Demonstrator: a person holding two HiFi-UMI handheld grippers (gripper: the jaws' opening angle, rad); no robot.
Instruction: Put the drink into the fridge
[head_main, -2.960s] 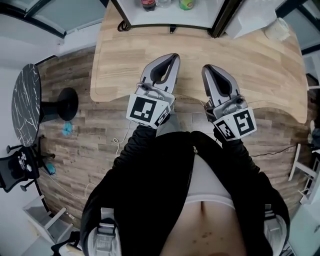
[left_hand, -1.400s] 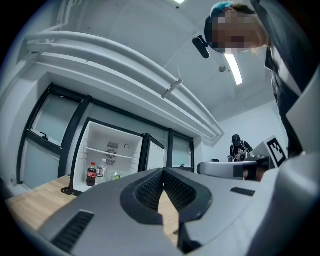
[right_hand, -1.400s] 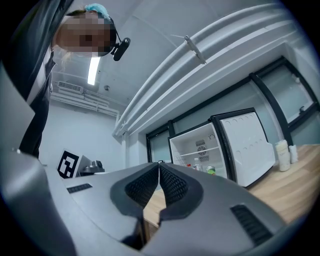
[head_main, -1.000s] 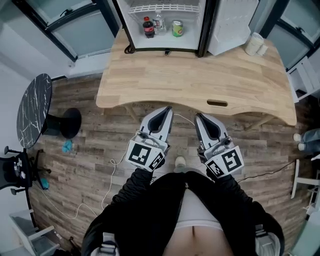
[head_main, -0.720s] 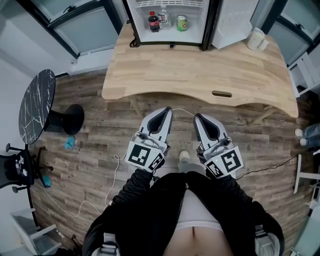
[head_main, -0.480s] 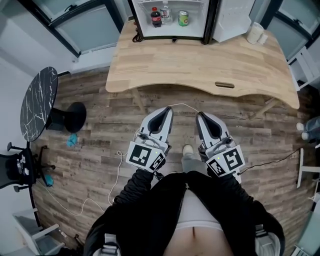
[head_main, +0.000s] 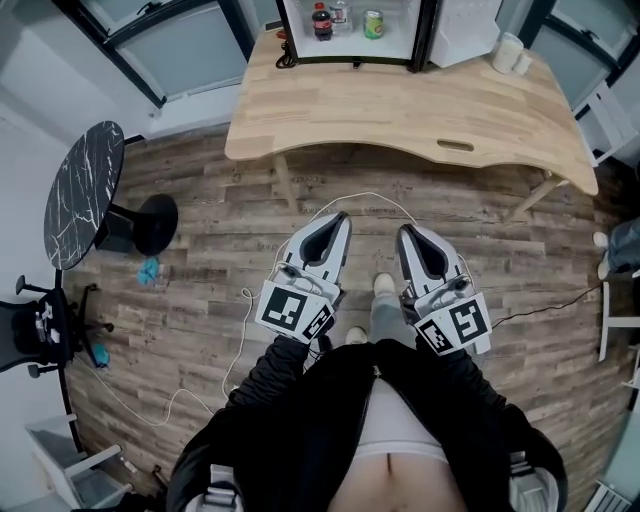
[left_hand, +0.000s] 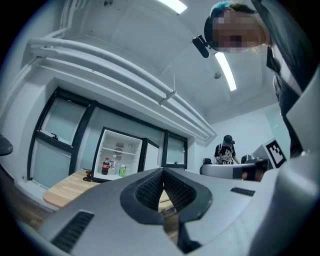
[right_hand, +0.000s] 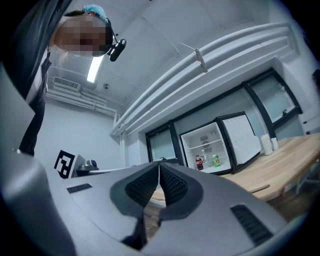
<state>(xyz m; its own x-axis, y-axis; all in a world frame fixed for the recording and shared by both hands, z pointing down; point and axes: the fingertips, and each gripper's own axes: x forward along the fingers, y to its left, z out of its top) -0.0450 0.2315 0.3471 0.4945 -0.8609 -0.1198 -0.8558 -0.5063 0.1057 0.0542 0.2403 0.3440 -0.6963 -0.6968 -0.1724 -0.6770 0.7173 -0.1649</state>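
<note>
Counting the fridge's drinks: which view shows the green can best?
The right gripper view: the green can stands side-on in the open fridge. The left gripper view shows it slightly smaller; the head view, only from above, at its top edge.

Head view from overhead, looking steeply down at floor and far desk, each gripper view low, close behind its jaws, facing roughly level toward distant fridge, fridge and desk shared by all three.

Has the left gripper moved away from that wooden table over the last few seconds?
Yes. The left gripper has backed away from the wooden table: earlier its tip overlapped the tabletop, now bare floor separates them.
</note>
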